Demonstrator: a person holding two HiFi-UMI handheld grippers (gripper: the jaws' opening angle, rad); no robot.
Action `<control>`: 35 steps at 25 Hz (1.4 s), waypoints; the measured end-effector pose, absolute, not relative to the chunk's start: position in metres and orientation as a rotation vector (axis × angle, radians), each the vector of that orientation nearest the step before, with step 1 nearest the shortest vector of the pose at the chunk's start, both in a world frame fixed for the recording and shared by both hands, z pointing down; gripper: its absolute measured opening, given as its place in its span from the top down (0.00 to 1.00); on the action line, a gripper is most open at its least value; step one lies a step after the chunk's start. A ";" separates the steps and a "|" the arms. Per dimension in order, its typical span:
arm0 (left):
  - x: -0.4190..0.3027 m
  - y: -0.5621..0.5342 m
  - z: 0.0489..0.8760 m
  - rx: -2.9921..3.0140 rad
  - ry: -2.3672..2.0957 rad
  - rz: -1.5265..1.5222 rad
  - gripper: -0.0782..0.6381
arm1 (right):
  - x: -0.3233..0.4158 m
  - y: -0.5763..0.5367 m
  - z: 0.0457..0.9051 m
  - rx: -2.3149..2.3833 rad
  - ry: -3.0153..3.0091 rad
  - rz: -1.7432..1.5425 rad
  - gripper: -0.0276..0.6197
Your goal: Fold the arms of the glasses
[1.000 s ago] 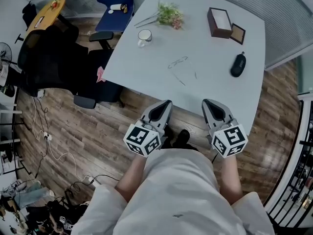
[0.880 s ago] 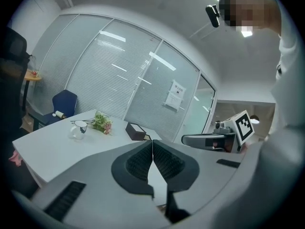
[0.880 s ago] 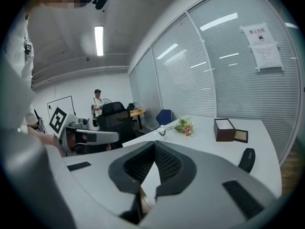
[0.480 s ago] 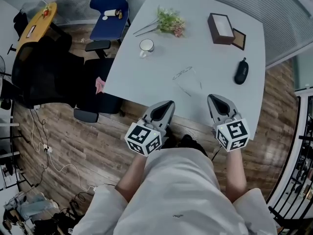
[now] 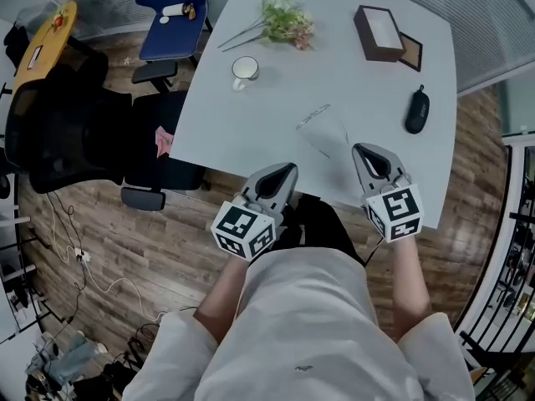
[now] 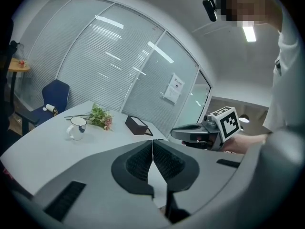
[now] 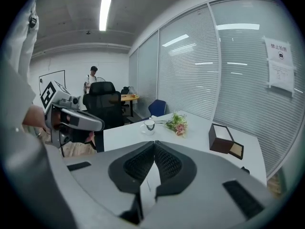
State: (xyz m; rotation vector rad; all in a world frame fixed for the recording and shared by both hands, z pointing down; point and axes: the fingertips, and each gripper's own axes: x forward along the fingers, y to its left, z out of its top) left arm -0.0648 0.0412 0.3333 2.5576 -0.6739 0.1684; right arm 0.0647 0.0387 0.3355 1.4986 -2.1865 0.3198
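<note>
Thin wire-framed glasses [image 5: 314, 118] lie on the pale grey table [image 5: 251, 115] near its front edge, with their arms spread out toward me. My left gripper [image 5: 284, 168] hovers at the table's front edge, below and left of the glasses, with its jaws shut and empty. At the same edge, just right of the glasses, my right gripper [image 5: 361, 149] is also shut and holds nothing. The left gripper view shows the closed left gripper [image 6: 152, 142], and the right gripper view the closed right gripper [image 7: 154, 143]. In both those views the jaws hide the glasses.
A white mug [image 5: 243, 70], a bunch of flowers [image 5: 284, 21], a brown box [image 5: 378, 33] with its lid [image 5: 409, 53] and a black glasses case [image 5: 417, 111] lie farther back. A black office chair [image 5: 58, 132] and a blue chair [image 5: 167, 7] stand left of the table.
Both grippers and the person have come closer to the table; their tips now reach its front edge beside the glasses. Both stay shut.
</note>
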 end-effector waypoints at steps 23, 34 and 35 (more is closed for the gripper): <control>-0.027 -0.030 0.366 2.506 -0.859 0.324 0.86 | 0.080 -0.058 0.419 0.957 -2.175 0.147 0.86; -0.012 -0.034 0.395 2.486 -0.889 0.433 0.77 | 0.089 -0.075 0.462 0.753 -2.128 0.053 0.84; -0.012 -0.035 0.397 2.485 -0.891 0.436 0.76 | 0.088 -0.077 0.465 0.733 -2.116 0.029 0.84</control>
